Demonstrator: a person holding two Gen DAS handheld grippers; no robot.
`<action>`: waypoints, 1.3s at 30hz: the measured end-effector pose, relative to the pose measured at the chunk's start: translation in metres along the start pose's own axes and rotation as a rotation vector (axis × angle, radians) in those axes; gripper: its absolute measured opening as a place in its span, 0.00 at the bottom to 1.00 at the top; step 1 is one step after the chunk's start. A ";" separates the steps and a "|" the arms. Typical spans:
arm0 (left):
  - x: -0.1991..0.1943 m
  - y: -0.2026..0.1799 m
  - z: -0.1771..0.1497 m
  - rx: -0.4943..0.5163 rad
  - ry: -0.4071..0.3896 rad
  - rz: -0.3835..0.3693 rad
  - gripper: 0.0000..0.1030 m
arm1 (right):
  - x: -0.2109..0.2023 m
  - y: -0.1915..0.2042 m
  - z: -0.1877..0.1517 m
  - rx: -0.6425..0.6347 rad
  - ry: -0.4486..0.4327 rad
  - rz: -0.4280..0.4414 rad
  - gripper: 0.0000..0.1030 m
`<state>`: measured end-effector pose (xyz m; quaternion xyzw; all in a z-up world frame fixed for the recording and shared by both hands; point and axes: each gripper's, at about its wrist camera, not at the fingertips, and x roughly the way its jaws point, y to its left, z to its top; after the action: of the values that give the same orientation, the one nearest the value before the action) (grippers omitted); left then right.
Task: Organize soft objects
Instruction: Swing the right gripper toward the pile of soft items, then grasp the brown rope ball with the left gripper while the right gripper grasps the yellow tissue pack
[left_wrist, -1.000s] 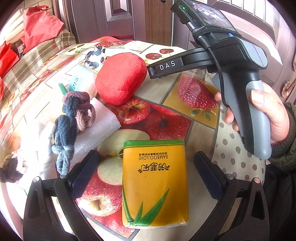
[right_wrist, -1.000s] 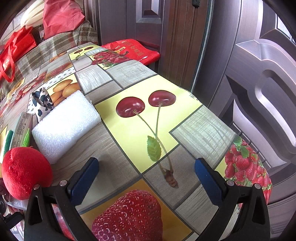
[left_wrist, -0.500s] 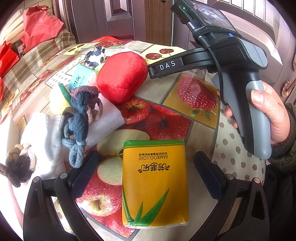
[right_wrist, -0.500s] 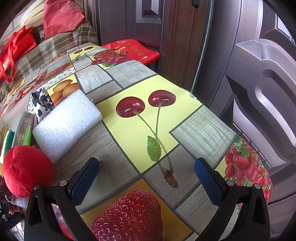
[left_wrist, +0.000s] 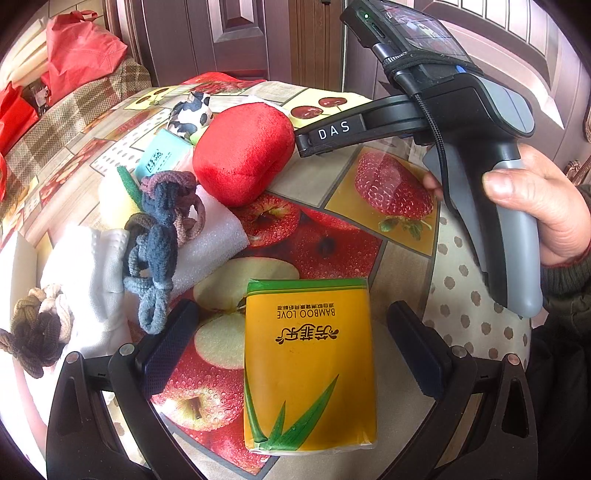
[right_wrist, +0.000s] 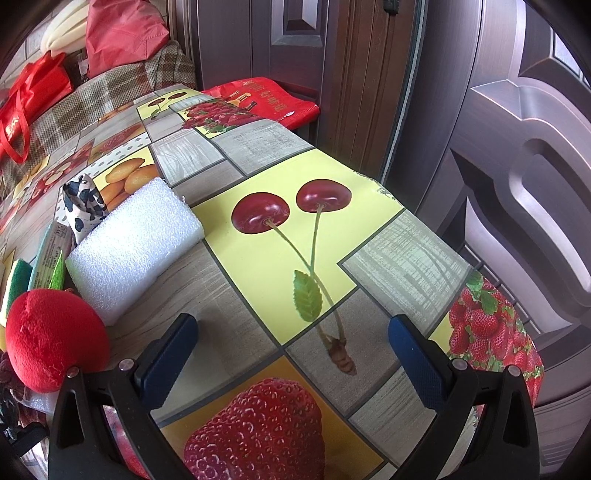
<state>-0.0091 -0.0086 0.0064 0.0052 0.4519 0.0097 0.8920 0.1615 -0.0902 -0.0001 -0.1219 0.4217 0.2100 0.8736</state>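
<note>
Low in the left wrist view, the left gripper is spread wide with the yellow tissue pack lying flat on the fruit-print tablecloth between its blue pads, touching neither. Up and left of it sit a white foam block draped with knotted hair ties, a red plush cushion above centre, and what looks like a white cloth at the left edge, though the fisheye blurs it. Meanwhile the right gripper is likewise spread over bare cloth at the bottom of its frame, a second foam block at middle left, and a hand grips its handle at the right of the left view.
</note>
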 end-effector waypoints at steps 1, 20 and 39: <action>0.000 0.000 0.000 0.000 0.000 0.000 0.99 | 0.000 0.000 0.000 0.003 0.000 0.001 1.00; -0.066 0.016 -0.012 -0.146 -0.242 -0.019 0.99 | -0.039 -0.034 -0.011 0.074 -0.057 0.223 1.00; -0.126 0.082 -0.050 -0.332 -0.334 0.180 0.95 | -0.104 0.061 -0.087 -0.629 -0.052 0.718 1.00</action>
<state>-0.1249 0.0705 0.0795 -0.0994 0.2881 0.1623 0.9385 0.0152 -0.0978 0.0258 -0.2217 0.3313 0.6189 0.6768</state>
